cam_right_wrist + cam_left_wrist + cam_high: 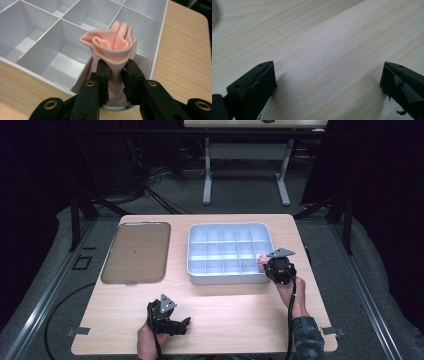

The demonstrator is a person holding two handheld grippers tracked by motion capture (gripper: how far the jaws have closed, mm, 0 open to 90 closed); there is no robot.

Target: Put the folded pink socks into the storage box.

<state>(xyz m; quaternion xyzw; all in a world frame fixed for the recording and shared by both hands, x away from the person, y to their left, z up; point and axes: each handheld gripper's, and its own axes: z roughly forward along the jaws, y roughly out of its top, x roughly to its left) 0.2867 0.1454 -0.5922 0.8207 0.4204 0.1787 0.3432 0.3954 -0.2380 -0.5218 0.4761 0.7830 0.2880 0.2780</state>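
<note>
A folded pink cloth (113, 43) bunches up between the jaws of my right gripper (115, 75), which is shut on it. The cloth hangs over the near right corner compartment of the white divided tray (37, 72). From above, the right gripper (272, 265) sits at the tray's (192, 270) near right corner with a bit of the pink cloth (261, 258) showing. My left gripper (186, 324) rests low near the table's front edge, open, with bare wood between its fingers (253, 88).
A flat brown tray (136, 252) lies at the table's left, beside the white divided tray. The wooden table (235, 310) has free room across its front half. Another table's legs (207, 170) stand on the floor beyond.
</note>
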